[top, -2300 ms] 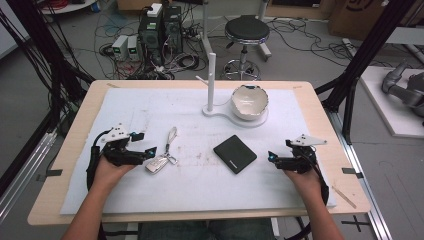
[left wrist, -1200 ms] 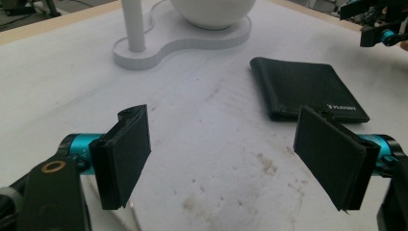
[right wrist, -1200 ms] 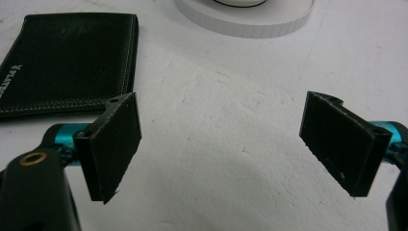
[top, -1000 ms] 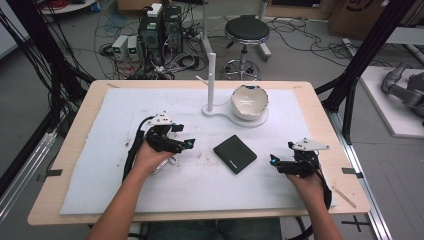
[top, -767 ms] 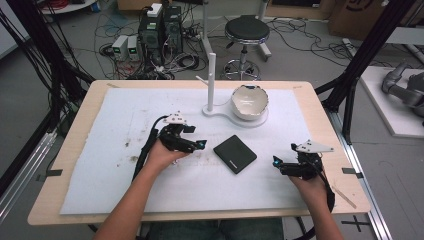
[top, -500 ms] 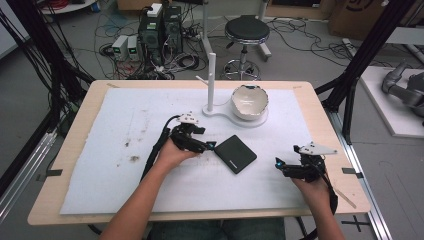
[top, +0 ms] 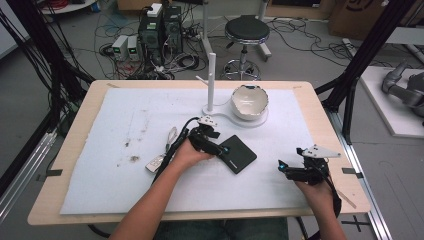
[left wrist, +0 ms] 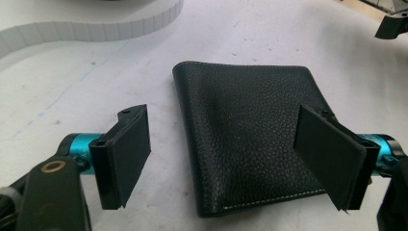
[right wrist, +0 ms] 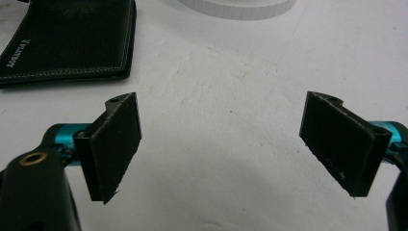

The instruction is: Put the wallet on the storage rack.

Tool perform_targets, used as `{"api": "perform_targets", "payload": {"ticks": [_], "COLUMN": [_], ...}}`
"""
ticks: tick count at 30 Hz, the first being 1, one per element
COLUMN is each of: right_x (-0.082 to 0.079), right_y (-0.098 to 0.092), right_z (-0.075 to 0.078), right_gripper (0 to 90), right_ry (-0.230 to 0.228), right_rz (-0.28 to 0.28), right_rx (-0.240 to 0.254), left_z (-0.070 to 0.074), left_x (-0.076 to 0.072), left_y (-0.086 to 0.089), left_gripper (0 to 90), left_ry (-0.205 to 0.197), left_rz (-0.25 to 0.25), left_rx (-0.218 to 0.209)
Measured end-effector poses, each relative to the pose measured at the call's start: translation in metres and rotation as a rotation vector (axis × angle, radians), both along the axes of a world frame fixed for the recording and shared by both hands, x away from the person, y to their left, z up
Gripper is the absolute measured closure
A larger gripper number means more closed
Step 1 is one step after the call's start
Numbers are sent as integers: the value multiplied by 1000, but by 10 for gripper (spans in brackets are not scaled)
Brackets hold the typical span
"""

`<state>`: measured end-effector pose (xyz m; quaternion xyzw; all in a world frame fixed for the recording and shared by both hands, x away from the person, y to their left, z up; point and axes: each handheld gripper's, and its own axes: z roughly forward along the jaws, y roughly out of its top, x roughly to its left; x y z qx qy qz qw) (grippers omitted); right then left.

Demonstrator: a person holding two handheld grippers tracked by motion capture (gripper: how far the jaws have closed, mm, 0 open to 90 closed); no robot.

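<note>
The left tongs (left wrist: 221, 159) hang released, straddling the black wallet (left wrist: 250, 139); the right tongs (right wrist: 221, 144) sit released over the counter (right wrist: 231, 96).

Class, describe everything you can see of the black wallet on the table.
The black wallet looks like pebbled leather with pale stitching along its edges and small lettering near one edge. It is folded shut, lying flat on the white mat. The left gripper is at its edge, jaws open astride one side; contact cannot be told.
</note>
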<state>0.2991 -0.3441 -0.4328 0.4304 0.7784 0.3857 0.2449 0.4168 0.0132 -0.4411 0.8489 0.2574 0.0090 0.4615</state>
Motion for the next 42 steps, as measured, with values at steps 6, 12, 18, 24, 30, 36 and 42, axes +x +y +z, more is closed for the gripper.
{"api": "perform_targets", "payload": {"ticks": [6,12,18,24,30,36,42], "right_x": [-3,-2,-2,-2,-2,-2,-1], "right_y": [-2,-3,-1,2,2,3,4], "right_z": [1,1,0,0,0,1,0], "right_gripper": [146,146,147,147,147,147,147], "right_ry": [-4,-3,-2,-4,-6,-6,-13], "right_rz": [2,0,2,11,13,15,21], "right_rx": [-3,-4,-19,-35,-37,-37,-40], "left_z": [-9,-8,-8,-6,-3,3,16], "left_x": [2,1,0,0,-6,-5,-8], "left_y": [-7,-7,-5,0,0,7,14], "left_gripper": [231,315,454,623,740,804,811], "left_ry": [23,9,29,6,-65,-36,-57], "left_rz": [-7,-19,-48,-54,-45,-49,-35], "left_rx": [46,66,50,49,67,29,-11]}}
